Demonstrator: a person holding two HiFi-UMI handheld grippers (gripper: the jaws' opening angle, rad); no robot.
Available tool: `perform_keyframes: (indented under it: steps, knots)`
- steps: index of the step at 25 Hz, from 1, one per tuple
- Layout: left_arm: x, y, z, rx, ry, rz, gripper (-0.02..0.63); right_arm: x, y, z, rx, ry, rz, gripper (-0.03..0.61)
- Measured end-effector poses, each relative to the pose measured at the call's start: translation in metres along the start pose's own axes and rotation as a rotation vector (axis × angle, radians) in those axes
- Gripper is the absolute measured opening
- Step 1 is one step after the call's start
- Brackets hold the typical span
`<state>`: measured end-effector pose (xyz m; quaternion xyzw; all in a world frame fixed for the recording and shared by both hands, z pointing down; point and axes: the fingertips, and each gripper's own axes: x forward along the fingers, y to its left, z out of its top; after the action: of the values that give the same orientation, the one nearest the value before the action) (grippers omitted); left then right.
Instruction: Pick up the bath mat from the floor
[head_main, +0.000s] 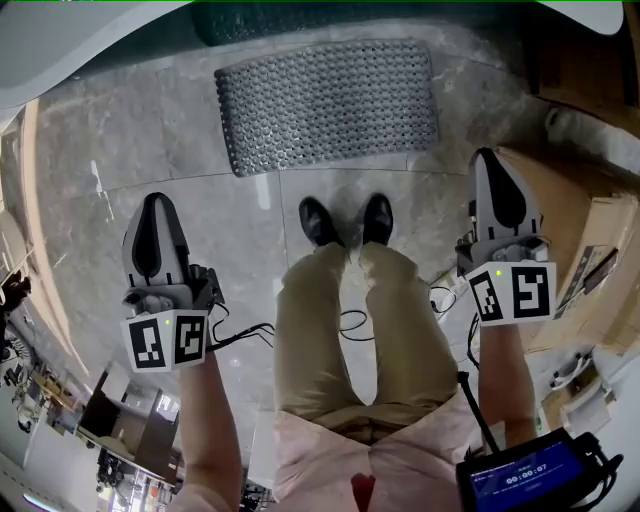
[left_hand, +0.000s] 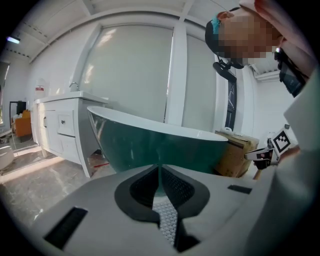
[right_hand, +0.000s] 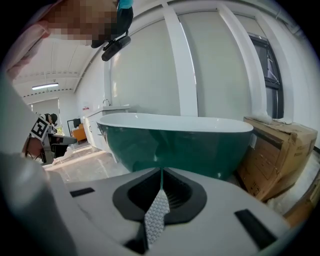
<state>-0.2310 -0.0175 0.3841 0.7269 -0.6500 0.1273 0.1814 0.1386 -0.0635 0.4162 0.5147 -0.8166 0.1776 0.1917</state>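
The grey studded bath mat (head_main: 325, 105) lies flat on the marble floor, just ahead of the person's black shoes (head_main: 346, 220). My left gripper (head_main: 157, 202) hangs shut at the left, level with the shoes, short of the mat and well to its left. My right gripper (head_main: 488, 157) is also shut, with nothing held, to the right of the mat's near right corner. In the left gripper view the closed jaws (left_hand: 160, 167) point at the green bathtub (left_hand: 160, 145), and a sliver of mat (left_hand: 167, 220) shows below them. The right gripper view shows the same: shut jaws (right_hand: 161, 171), a strip of mat (right_hand: 156, 215).
The green bathtub (right_hand: 180, 140) stands just beyond the mat. Cardboard boxes (head_main: 590, 230) crowd the right side, close to my right gripper. A white vanity cabinet (left_hand: 62, 130) stands to the left of the tub. Cables (head_main: 352, 322) trail by the person's legs.
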Motion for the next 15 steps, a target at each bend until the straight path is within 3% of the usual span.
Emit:
perform_keyframes:
  steps: [7,15]
  knots:
    - [0.02,0.012,-0.065,0.002,0.008,0.021,0.037,0.031,-0.006,-0.063,-0.001,0.002,0.005,0.02]
    - [0.022,0.022,-0.067,0.01,-0.021,0.033,0.037,0.038,-0.011,-0.063,-0.024,-0.018,0.011,0.02]
